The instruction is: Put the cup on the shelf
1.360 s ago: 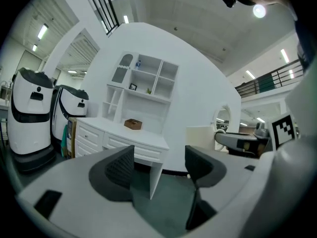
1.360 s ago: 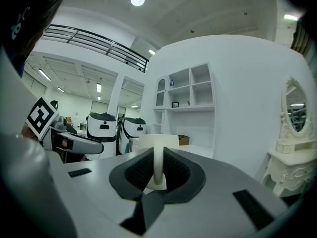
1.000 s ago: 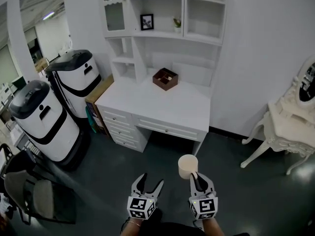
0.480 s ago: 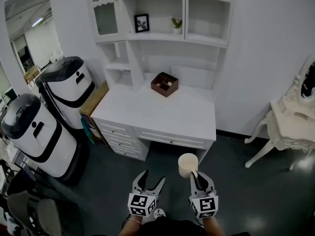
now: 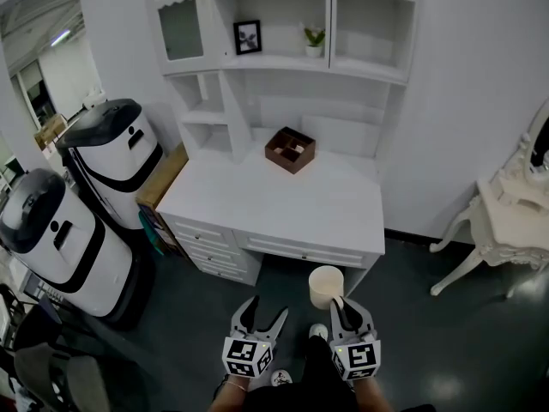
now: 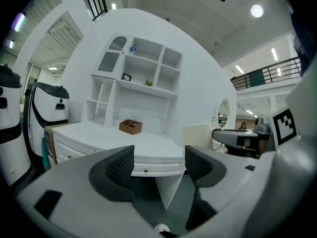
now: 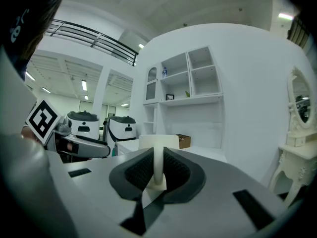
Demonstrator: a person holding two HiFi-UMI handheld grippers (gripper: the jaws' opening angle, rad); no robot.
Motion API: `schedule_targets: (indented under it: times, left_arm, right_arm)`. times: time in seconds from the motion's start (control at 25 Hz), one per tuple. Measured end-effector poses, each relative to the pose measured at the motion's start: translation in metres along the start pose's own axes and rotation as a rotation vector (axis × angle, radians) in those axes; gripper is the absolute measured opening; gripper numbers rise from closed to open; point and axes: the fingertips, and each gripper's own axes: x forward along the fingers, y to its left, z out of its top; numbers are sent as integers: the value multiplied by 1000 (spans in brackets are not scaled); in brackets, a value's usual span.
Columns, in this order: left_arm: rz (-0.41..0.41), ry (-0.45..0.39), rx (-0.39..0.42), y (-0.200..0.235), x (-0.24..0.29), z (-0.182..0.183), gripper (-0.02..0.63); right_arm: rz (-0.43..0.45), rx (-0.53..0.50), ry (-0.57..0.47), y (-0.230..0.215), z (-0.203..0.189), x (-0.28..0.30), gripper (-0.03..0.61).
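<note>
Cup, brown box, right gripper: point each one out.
cup (image 5: 326, 295), head view, side wall.
brown box (image 5: 290, 148), head view, open top.
right gripper (image 5: 341, 304), head view, between its fingertips.

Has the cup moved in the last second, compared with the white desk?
Yes. The cup, held in the right gripper, is now nearer the front edge of the white desk.

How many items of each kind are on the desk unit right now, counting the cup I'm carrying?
Cup: 1, held in the right gripper
Brown box: 1
Picture frame: 1
Potted plant: 1
Bottle: 1, small, seen only in the gripper views
Total: 5
</note>
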Motion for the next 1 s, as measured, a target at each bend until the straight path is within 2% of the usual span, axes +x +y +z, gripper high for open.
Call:
schedule_targets:
  times: [0.4,0.72,1.0]
  left_arm:
    - [111,-11,-30,52,85,19,313]
    - [196,-36,-45,86,174,56,313]
    - [223,-61,-86,96,237,77,313]
  right_arm:
    - [111,-17,-6,-44,7,114,48]
    - [223,-50,-45,-91,37,217,48]
    - [289,-74,-55,-133,53,274,48]
